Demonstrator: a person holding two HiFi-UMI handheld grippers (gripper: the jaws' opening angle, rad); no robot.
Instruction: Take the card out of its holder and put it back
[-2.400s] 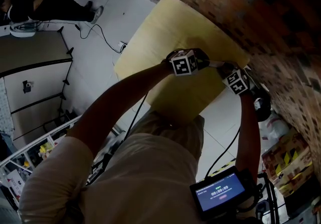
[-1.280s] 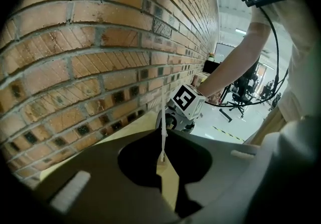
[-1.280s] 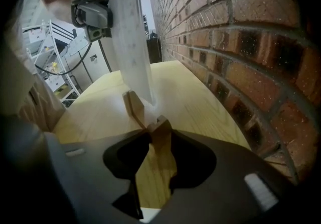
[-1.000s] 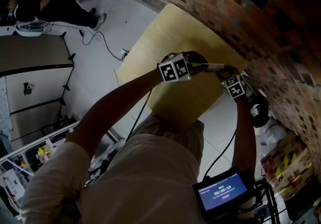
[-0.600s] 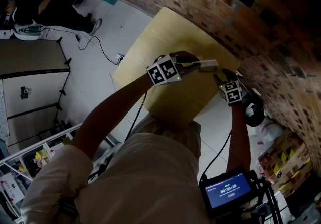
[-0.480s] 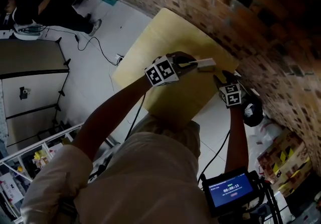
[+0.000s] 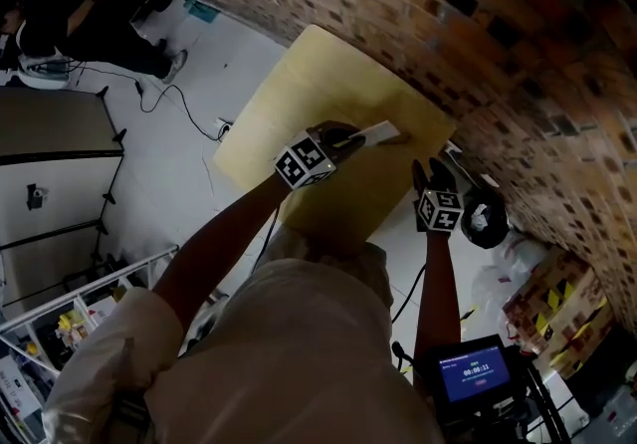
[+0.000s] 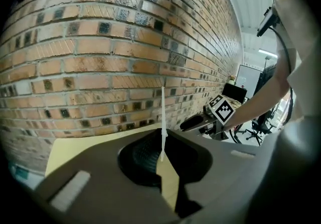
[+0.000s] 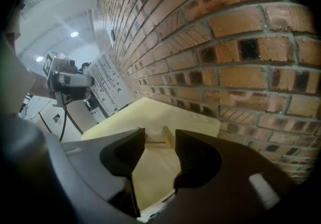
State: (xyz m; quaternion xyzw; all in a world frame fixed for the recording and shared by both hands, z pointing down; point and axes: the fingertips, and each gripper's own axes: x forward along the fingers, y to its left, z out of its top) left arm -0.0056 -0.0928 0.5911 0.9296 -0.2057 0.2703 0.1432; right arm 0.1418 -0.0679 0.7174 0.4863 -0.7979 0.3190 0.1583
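Note:
My left gripper [image 7: 343, 141] is shut on a thin white card [image 7: 373, 132] and holds it in the air over the pale yellow table [image 7: 318, 84]. In the left gripper view the card [image 8: 163, 117] shows edge-on, upright between the shut jaws of that gripper [image 8: 163, 155]. My right gripper [image 7: 428, 173] hangs apart from the card, near the table's right edge. Its jaws [image 9: 159, 135] stand open and have just been closing a little, with nothing between them. Beyond them a small wooden holder [image 9: 153, 142] sits on the table [image 9: 150, 112].
A brick wall [image 7: 468, 24] runs close behind the table. A black round object [image 7: 485, 218] and cardboard boxes [image 7: 552, 308] stand on the floor at the right. A lit screen [image 7: 476, 370] hangs at my waist. Another person [image 7: 60, 4] is at the far left.
The two grippers, close together at the card a second ago, have drawn apart. The left one has moved left with the card. The right one has pulled back toward me.

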